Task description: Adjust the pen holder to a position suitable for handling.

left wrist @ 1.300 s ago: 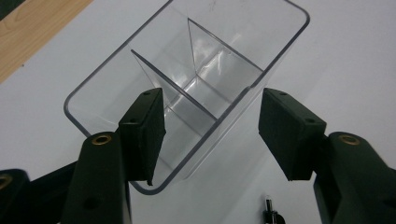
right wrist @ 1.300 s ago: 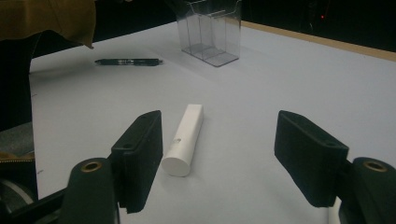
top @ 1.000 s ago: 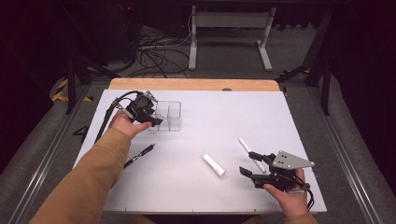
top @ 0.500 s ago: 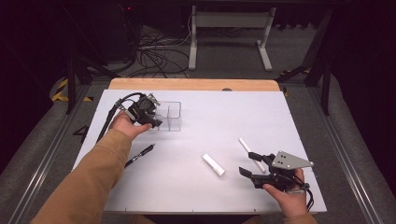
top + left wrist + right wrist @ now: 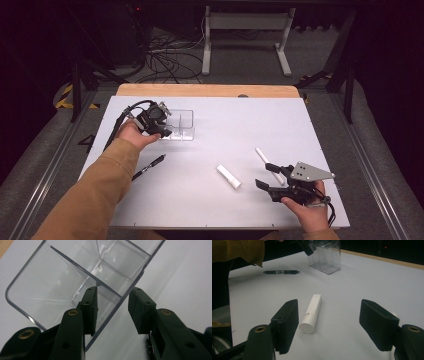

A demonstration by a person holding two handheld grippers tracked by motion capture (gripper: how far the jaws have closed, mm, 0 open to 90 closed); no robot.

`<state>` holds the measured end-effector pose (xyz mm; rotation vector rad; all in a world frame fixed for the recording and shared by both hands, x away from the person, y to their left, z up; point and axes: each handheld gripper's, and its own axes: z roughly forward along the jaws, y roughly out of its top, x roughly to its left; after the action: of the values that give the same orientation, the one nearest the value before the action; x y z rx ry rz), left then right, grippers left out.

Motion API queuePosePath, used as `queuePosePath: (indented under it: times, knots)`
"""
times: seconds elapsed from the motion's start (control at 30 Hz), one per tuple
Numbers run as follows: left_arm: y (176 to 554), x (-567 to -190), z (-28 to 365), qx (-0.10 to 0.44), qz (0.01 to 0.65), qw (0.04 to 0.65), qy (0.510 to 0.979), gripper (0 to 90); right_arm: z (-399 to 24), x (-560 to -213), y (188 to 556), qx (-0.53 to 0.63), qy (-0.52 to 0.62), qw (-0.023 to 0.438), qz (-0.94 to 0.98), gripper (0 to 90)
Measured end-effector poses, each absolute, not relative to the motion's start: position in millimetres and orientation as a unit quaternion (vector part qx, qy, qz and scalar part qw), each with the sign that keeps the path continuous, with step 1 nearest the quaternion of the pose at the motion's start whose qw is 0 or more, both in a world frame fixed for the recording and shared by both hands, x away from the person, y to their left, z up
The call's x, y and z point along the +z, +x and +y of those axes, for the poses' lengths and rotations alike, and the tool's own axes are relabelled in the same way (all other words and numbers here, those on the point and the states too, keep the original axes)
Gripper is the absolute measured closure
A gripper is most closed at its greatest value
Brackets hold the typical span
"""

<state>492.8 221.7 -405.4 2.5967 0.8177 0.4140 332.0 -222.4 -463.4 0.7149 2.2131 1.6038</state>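
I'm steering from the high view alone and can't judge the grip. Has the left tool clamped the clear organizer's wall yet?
Observer: Not yet. The left tool straddles one wall of the clear organizer. Its jaws have just been closing, but the outer pad is apart from the wall.
Operator: And the right tool?
Observer: The right tool stands open. The white cylinder lies on the table in line with the gap, untouched.
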Motion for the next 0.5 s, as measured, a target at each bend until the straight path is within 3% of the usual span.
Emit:
queuePosePath:
  times: [0.27,0.4,0.5]
  knots:
    - [487.9,-403.1,221.3,0.148,0.259,0.180,0.937,69.1,-222.5,-463.6,332.0,0.562,0.251,0.157,0.773,32.5]
    - [484.6,-400.8,218.3,0.144,0.233,0.175,0.946,84.7,-222.4,-464.5,332.6,0.562,0.251,0.155,0.773,32.4]
    - [482.4,-398.9,213.5,0.144,0.221,0.177,0.948,87.0,-222.3,-464.4,332.5,0.563,0.251,0.155,0.772,32.4]
